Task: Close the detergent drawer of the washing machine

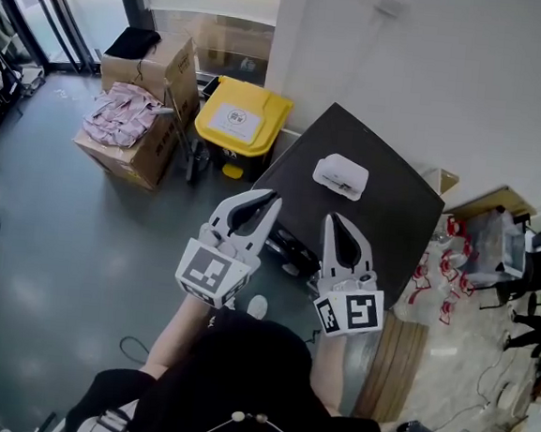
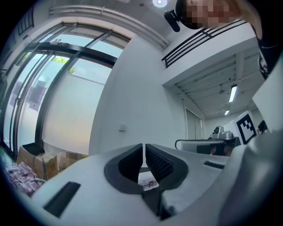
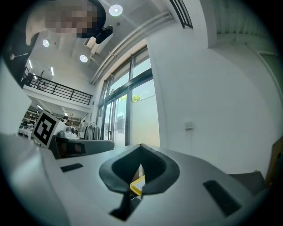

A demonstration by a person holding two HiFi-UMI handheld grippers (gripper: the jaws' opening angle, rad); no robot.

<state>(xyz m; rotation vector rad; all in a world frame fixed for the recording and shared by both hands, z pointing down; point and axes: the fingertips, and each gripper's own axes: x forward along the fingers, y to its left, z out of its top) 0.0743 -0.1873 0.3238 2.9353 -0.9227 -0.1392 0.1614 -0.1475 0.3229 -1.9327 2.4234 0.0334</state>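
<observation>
Grey polished floor (image 1: 69, 259) beneath a white wall (image 1: 489, 79); yellow-lidded bin (image 1: 242, 116) and cardboard boxes (image 1: 152, 68) stand near tall windows (image 2: 62, 84); recessed ceiling lights (image 3: 116, 9) glow overhead.

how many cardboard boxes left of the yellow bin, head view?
2: a tall box at the back, and a lower box in front of it with clothes on top. Others may be hidden behind them.

The washing machine (image 1: 384, 206), dark-topped, stands against the white wall (image 1: 471, 77); its detergent drawer cannot be made out.
</observation>
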